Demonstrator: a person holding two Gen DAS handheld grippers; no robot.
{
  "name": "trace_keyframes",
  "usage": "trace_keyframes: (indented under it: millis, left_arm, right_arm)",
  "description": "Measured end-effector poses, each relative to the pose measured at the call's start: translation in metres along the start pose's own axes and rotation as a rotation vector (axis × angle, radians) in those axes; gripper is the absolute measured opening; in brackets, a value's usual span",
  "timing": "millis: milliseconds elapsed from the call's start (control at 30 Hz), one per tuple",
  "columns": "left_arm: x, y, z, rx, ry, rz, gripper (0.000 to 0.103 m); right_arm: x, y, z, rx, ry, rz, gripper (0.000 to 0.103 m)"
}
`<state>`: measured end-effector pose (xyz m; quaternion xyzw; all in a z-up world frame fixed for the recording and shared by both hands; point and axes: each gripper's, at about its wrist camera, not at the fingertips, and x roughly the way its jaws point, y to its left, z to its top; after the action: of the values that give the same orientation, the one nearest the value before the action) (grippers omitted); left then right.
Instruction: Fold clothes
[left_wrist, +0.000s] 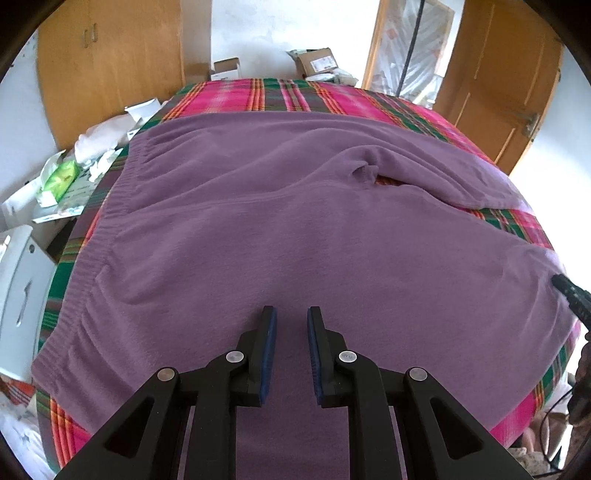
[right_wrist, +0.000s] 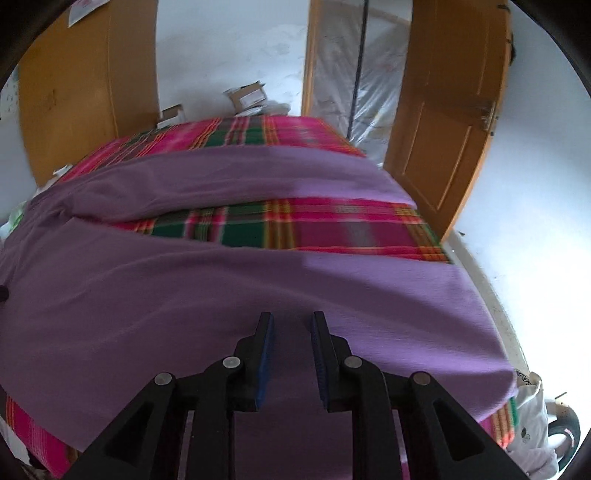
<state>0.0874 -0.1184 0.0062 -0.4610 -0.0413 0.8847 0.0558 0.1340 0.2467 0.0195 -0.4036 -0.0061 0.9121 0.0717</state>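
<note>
From the left wrist camera I see my left gripper (left_wrist: 291, 319) hanging over the purple trousers (left_wrist: 295, 229), its blue pads a narrow gap apart with nothing between them; only flat cloth lies beneath. The trousers lie spread on the plaid blanket (left_wrist: 258, 96). The ribbed waistband (left_wrist: 92, 266) runs down the left side of this view, and the two legs stretch away to the right, parting at the crotch where a sliver of blanket shows. At the right edge the dark tip of my right gripper (left_wrist: 567, 291) sits over the near leg. Off the blanket's left edge lies a clutter of papers and packets (left_wrist: 62, 181), and cardboard boxes (left_wrist: 317, 61) stand past its far edge.

From the right wrist camera, my right gripper (right_wrist: 293, 321) shows its pads slightly apart too, empty, above the near leg (right_wrist: 332, 295). The far leg (right_wrist: 240, 173) lies beyond a broad strip of bare blanket, so the legs are well apart here. The picture is a little smeared. A wooden door (right_wrist: 450, 122) stands to the right.

As I judge it, the garment is laid out fairly smooth but no fold is made yet: no leg lies over the other, and nothing is doubled. Bringing the legs together and folding lengthways all remain.
</note>
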Motion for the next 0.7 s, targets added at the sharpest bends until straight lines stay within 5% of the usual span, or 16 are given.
trace_keyframes:
  millis: [300,600,700]
  left_arm:
    - [-0.001,0.012,0.002,-0.023,-0.028,-0.028,0.017]
    - [-0.009,0.029,-0.007,-0.053,-0.045,-0.025,0.017]
    - [-0.013,0.035,-0.013,-0.049,-0.050,0.045,0.017]
  right_arm:
    - [-0.004,-0.028,-0.003,0.133,0.045,-0.049,0.027]
    - [-0.003,0.030,-0.002,0.022,0.048,0.108,0.027]
    - [-0.007,0.045,-0.007,0.025,0.039,0.139,0.029]
